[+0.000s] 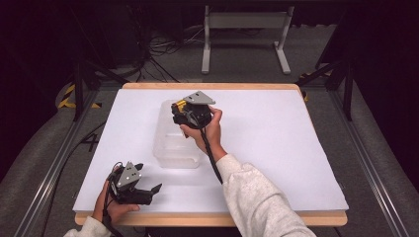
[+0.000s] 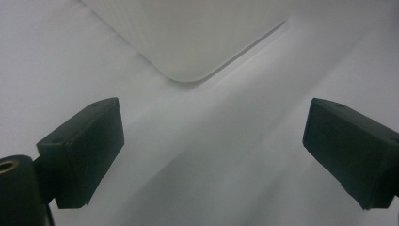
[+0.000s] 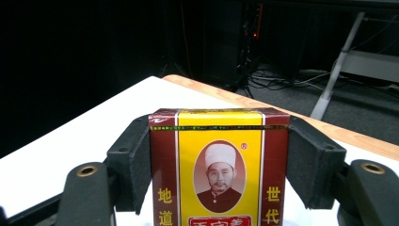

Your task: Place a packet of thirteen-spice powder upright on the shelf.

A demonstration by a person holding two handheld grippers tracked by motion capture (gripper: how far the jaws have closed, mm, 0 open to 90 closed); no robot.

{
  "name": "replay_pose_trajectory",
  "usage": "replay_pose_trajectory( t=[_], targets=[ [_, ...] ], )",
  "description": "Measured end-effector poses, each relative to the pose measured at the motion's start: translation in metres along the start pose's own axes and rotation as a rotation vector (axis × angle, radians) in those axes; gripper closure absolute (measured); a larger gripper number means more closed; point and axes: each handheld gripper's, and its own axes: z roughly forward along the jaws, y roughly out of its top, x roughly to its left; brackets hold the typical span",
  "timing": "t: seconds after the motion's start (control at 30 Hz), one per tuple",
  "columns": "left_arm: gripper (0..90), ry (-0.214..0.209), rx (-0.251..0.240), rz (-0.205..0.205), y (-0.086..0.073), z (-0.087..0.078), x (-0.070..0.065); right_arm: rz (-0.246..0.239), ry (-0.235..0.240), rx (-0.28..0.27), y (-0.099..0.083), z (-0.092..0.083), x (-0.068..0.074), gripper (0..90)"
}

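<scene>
A yellow and dark red carton (image 3: 219, 165) with a printed portrait and Chinese characters sits between the black pads of my right gripper (image 3: 219, 155), which is shut on it. In the high view that right gripper (image 1: 184, 111) is held over a clear plastic bin (image 1: 170, 143) in the middle of the white table, and a bit of the carton's yellow (image 1: 182, 104) peeks out. My left gripper (image 1: 148, 183) rests near the table's front left corner, open, with nothing between its fingers (image 2: 84, 150). A rounded corner of the bin (image 2: 188, 42) lies ahead of it.
The white sheet (image 1: 276, 143) covers a wooden table top whose edge (image 1: 207, 218) runs along the front. Behind the table stand a grey metal frame (image 1: 244, 34) and loose cables (image 1: 163, 49) on a dark floor. Black stands flank both sides.
</scene>
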Motion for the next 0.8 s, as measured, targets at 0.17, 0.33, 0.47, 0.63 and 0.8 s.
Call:
replay_pose_trajectory(
  t=[0.17,0.33,0.47,0.63,0.8],
  targets=[
    [6.5,0.003,-0.005,-0.008,-0.001,-0.001,0.002,-0.002,0.018,0.005,-0.002,0.005,0.008,32.5],
    [6.5,0.001,-0.002,-0.004,-0.001,-0.001,0.001,-0.012,0.022,0.038,-0.006,0.004,0.008,32.4],
    [6.4,0.007,0.001,-0.004,-0.001,-0.001,0.000,-0.014,0.041,0.042,-0.009,0.001,0.005,32.3],
    [6.5,0.008,0.005,-0.003,-0.001,-0.001,-0.001,-0.058,0.049,0.081,-0.017,-0.002,0.005,31.9],
    [6.5,0.014,0.013,-0.007,-0.001,0.000,0.000,-0.077,0.078,0.098,-0.023,-0.009,0.000,31.6]
  ],
)
